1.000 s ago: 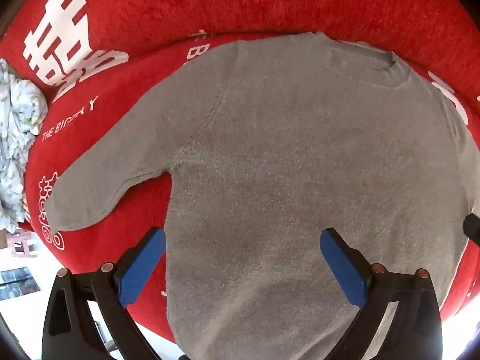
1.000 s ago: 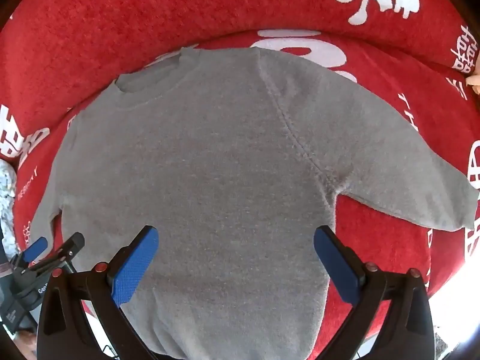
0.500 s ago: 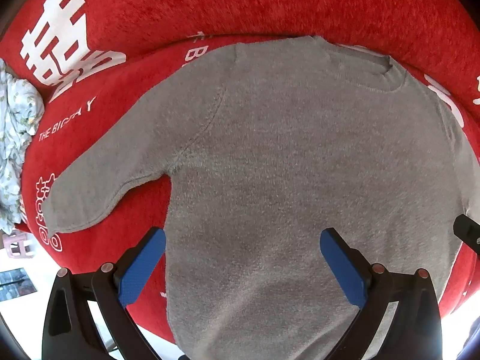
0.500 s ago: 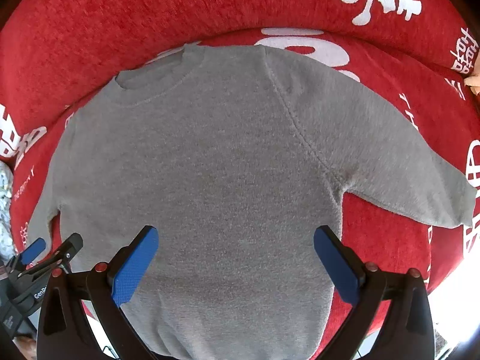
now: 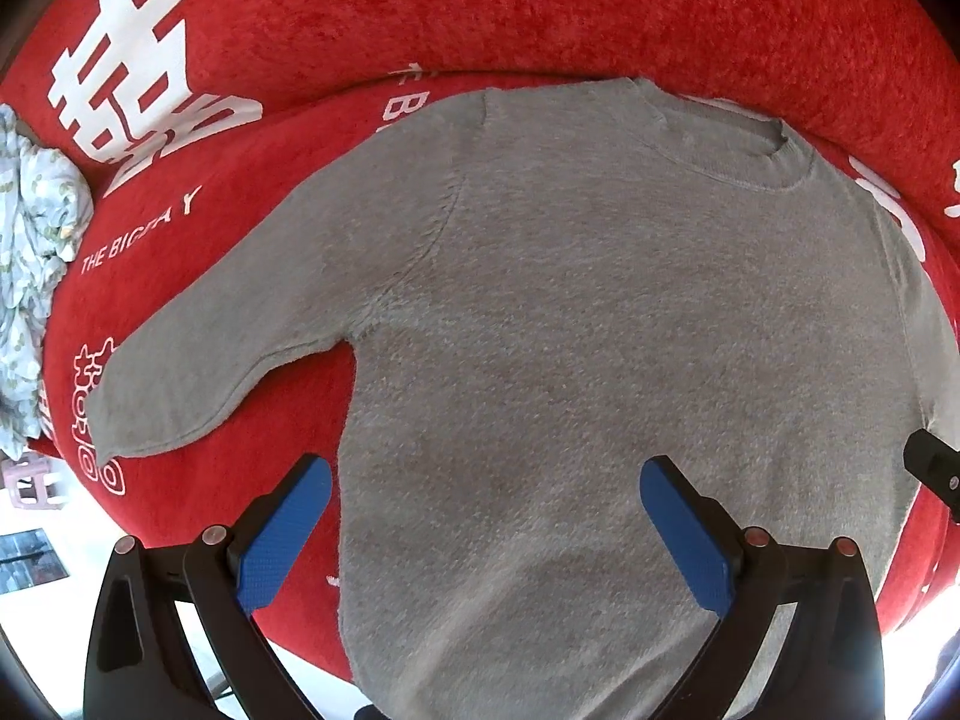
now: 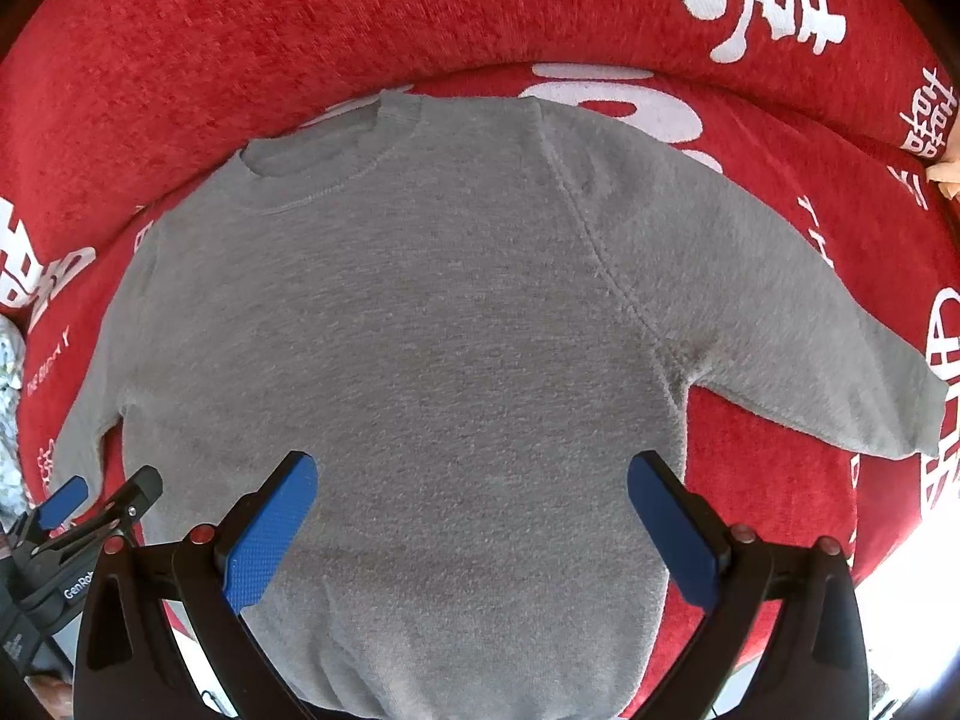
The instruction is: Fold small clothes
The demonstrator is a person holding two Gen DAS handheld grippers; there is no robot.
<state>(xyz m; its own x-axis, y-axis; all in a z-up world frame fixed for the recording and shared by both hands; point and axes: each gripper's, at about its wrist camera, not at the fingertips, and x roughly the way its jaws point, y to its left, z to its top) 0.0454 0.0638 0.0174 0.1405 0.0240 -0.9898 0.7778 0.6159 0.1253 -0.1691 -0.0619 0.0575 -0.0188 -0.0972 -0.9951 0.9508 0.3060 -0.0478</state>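
Two sleeves lie spread out from the grey fleecy knit sweater point(image 5: 600, 324), which rests flat and face-up on the red plush sofa cover with white printed lettering point(image 5: 540, 12), neckline at the far side and hem hanging over the near edge. Nothing is folded yet, so the step in hand looks like the first fold, probably bringing a sleeve across the body.

To do it well, I would pinch each sleeve close to its cuff, catching both layers of fabric, and lift only enough to clear the nap of the cover so the body does not drag. The left sleeve point(image 5: 198, 360) angles down toward the near left, and the right sleeve point(image 6: 810, 348) toward the near right; each should land straight across the chest with its seam as the hinge. The soft knit will likely stretch and sag, so slow, level travel helps.

The left hand-held gripper point(image 5: 486, 528) hangs above the lower body of the sweater with its blue pads spread wide, holding nothing and, as far as I can tell, touching nothing. The right hand-held gripper point(image 6: 474, 522) is likewise fully spread over the lower body, empty. A crumpled pale floral cloth point(image 5: 30, 276) sits at the far left, well apart.
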